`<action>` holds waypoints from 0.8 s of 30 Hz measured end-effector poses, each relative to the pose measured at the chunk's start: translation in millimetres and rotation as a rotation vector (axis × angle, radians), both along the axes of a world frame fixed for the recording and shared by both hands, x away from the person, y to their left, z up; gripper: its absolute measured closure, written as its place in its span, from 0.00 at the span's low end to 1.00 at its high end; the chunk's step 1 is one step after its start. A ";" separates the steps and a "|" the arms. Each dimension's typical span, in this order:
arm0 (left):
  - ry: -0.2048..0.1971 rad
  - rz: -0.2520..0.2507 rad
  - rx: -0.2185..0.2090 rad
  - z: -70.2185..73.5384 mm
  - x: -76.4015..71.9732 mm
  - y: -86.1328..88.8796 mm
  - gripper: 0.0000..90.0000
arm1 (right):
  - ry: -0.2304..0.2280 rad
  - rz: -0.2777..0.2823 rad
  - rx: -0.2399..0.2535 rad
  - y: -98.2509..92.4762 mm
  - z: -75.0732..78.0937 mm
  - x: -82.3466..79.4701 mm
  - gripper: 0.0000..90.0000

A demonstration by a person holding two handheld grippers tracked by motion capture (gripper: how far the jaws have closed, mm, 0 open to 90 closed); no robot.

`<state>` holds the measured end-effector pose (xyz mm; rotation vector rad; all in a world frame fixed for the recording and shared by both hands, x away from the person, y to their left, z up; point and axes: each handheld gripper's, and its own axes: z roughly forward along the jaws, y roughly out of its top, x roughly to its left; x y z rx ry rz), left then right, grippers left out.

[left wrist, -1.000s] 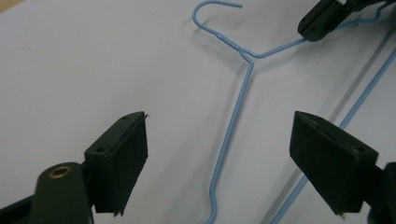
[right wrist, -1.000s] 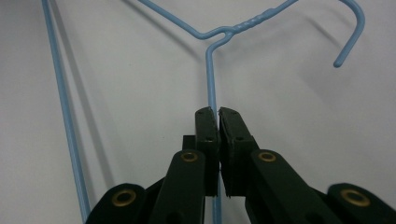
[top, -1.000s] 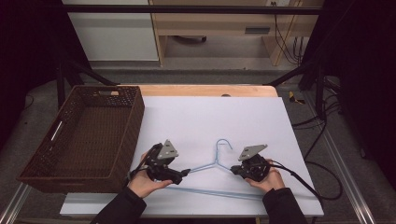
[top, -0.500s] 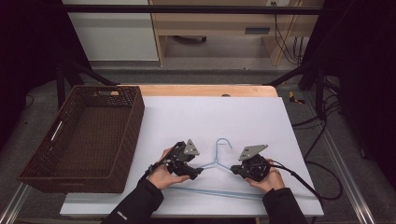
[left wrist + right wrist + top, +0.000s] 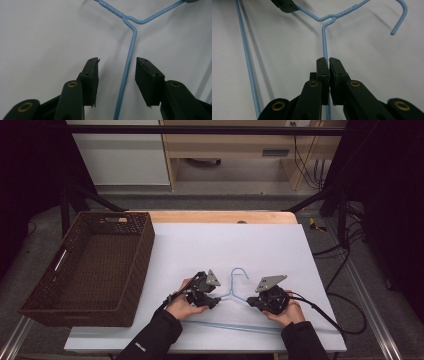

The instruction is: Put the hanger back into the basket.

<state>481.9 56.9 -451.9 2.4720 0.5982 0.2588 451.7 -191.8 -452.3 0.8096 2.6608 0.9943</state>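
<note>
On the white tabletop (image 5: 260, 245), right of a brown basket (image 5: 90, 265), lies a blue wire hanger (image 5: 235, 292). Right tongs (image 5: 328, 60) clamp one shoulder wire; left tongs (image 5: 116, 72), just closing, straddle the other shoulder wire without touching.

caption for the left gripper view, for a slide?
Left gripper, jaws just closing but still apart, straddles one sloping arm of the blue wire hanger.

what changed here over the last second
The left gripper slid right along the table to the blue wire hanger. Its jaws have just been closing and now straddle the hanger's left shoulder wire without pressing it. The right gripper stayed clamped on the other shoulder; the hanger and wicker basket did not move.
</note>
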 end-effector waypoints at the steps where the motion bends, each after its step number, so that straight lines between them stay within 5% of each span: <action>1: -0.002 0.000 0.004 -0.5 0.1 -1.1 0.61 | -0.001 0.001 0.000 -0.1 0.1 0.0 0.97; 19: 0.026 -0.044 0.049 -6.8 1.1 -8.3 0.90 | -0.006 0.003 0.006 -0.4 1.3 -0.3 0.97; 24: 0.015 -0.050 0.061 -5.5 -0.7 -9.2 0.91 | -0.006 0.004 0.011 -0.7 2.1 -0.7 0.97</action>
